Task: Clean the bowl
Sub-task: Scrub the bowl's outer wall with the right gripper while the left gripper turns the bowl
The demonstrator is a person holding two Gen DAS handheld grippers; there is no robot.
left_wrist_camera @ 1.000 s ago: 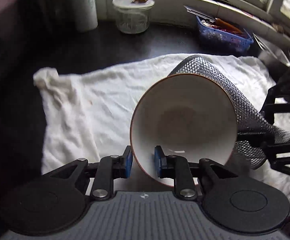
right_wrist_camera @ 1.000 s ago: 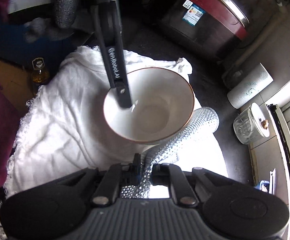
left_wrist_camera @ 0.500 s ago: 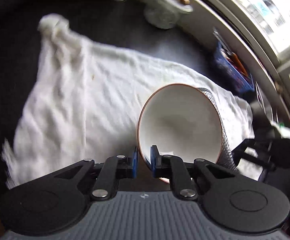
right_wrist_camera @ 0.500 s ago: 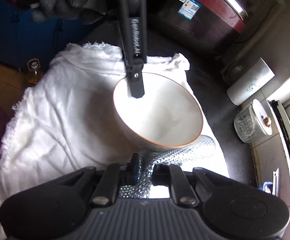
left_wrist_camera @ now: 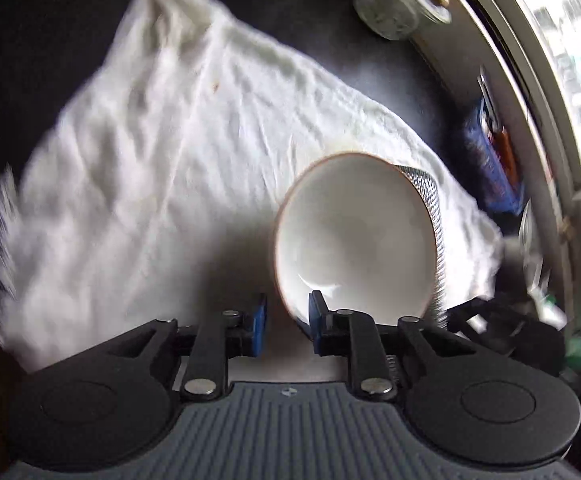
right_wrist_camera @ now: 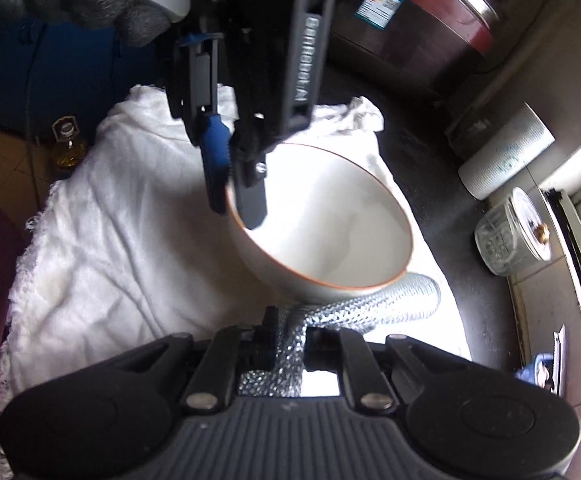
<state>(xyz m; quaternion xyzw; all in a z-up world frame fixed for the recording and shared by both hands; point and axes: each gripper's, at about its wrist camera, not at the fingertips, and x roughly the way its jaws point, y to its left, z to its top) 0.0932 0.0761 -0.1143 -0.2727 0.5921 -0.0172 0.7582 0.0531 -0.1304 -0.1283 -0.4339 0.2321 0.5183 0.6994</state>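
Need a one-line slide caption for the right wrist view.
Left tool grips the white bowl by its rim over the white cloth; right tool holds a silver mesh scrubber against its underside.

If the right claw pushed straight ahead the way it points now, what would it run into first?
Most likely the bowl: its outer wall sits just beyond the right claw, which is shut on the silver mesh cloth lying against the bowl's underside. Depth is uncertain.

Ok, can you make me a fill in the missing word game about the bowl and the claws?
1. The left claw pinches the rim of the white ____.
2. The right claw squeezes a shiny silver ____ cloth.
3. The bowl is held above a white ____.
4. The glass jar stands beside the ____ roll.

Missing words: bowl; mesh; towel; paper
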